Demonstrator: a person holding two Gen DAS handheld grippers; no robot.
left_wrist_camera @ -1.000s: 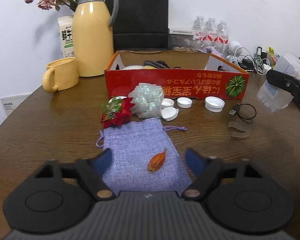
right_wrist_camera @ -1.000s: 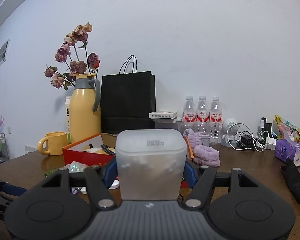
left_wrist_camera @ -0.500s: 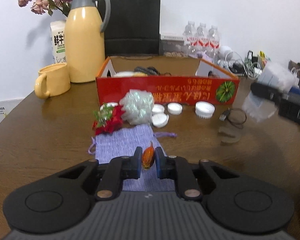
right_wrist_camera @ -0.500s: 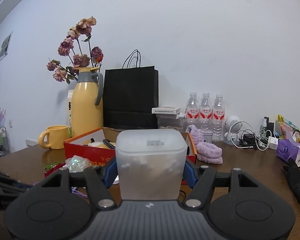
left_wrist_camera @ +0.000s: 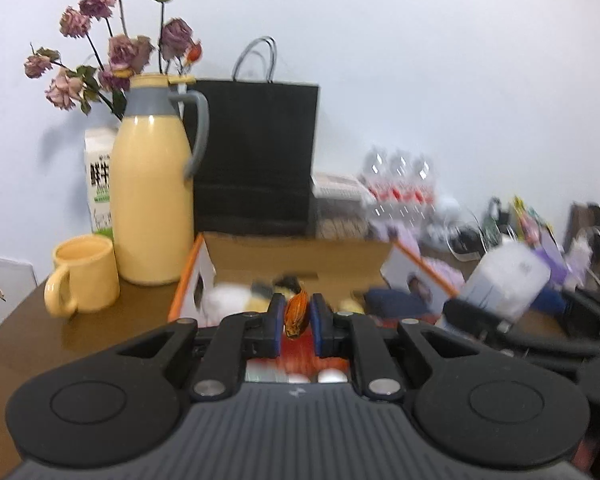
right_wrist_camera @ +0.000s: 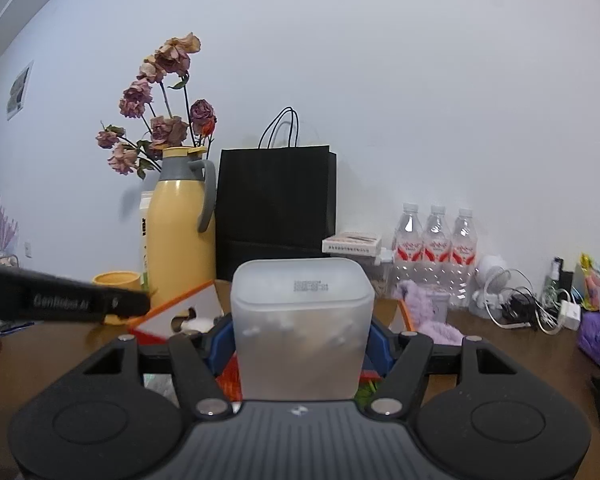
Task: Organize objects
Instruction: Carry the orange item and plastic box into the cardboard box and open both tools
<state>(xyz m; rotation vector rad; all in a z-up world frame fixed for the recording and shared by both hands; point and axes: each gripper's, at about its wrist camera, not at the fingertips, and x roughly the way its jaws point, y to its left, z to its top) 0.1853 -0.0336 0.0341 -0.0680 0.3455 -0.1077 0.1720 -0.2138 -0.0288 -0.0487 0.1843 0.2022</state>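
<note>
The left tool (left_wrist_camera: 296, 322) grips an orange bud (left_wrist_camera: 297, 314) at frame centre, before the box (left_wrist_camera: 300, 250). The right tool (right_wrist_camera: 302, 340) clamps a frosted tub (right_wrist_camera: 302, 320), also centre. Neither looks placed yet; sorting seems midway.

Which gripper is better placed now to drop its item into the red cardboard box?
Left. The left gripper holds the small orange item just before the open box; the right gripper holds a frosted container.

Evenly and softly lit from above, with only faint shadows thrown on the wall (right_wrist_camera: 420, 80) behind the flowers (right_wrist_camera: 160, 120) and the black bag (right_wrist_camera: 276, 208), strongly bowed by fisheye toward dark corners, sharp from the right wrist but motion-smeared from the left, worst over the water bottles (left_wrist_camera: 400, 184).
</note>
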